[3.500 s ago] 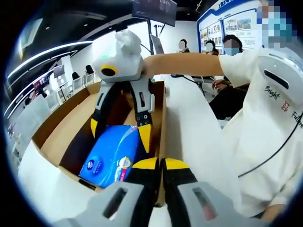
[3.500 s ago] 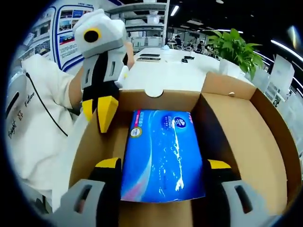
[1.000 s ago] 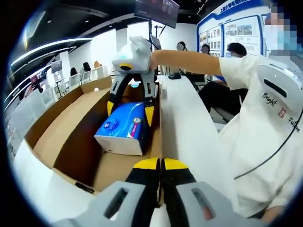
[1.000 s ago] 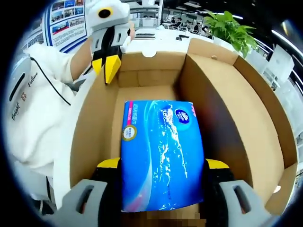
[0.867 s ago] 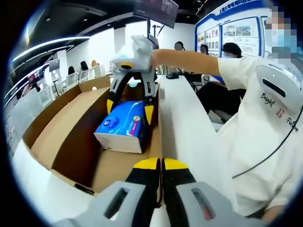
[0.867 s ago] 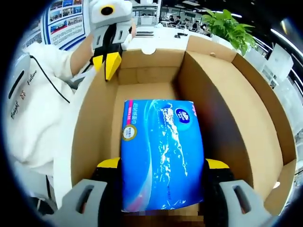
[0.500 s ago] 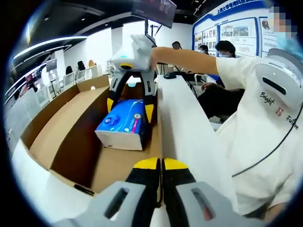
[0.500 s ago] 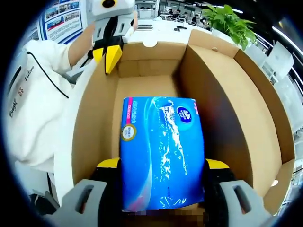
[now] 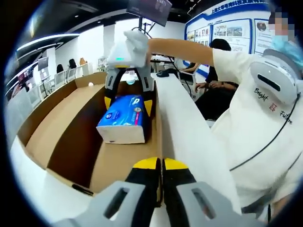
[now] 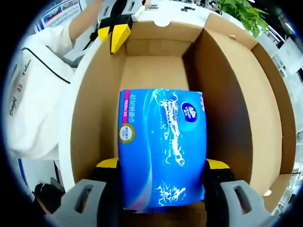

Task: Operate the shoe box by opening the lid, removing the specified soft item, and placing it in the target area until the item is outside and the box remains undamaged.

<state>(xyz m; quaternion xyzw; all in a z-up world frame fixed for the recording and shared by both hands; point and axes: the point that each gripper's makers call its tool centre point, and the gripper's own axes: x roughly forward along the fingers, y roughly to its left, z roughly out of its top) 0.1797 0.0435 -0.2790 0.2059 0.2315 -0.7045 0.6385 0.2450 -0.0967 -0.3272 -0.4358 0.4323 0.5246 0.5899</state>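
Counting two sets of tongs, one tissue pack, one shoe box.

Watching the right tongs [image 10: 163, 163] clamping the tissue pack [image 10: 163, 146] across its width, one yellow-tipped black jaw pressing each long side. Noting a soft, glossy blue plastic wrap, block-shaped, printed with white water splashes, a pink stripe down one edge, a round seal and a small oval logo. In the left gripper view, catching the same pack [image 9: 122, 124] end-on, showing a pale short face under the blue top, pinched from above by the right tongs [image 9: 128, 105].

Placing the pack inside the walls of the shoe box [image 10: 94, 104], straight ahead of the left tongs [image 9: 161, 164] and directly between the right jaws. Hard telling whether sitting on the floor or hanging just above it.

Looking at plain brown cardboard, matte and smooth, long and rectangular, open at the top, with one half-round notch cut in the far end wall and one wide flap of the box [image 9: 71, 137] lying out to the side.

Finding the left tongs pressed together, yellow tips touching, right at the box's near rim; not making out whether cardboard sits between them. Spotting those left tongs [image 10: 113, 30] again at the far corner of the box.

Glimpsing a white worktop [image 10: 175, 14] beyond the far wall, one leafy green plant [image 10: 241, 12], and one white sleeve [image 9: 255, 123] beside the left tongs.
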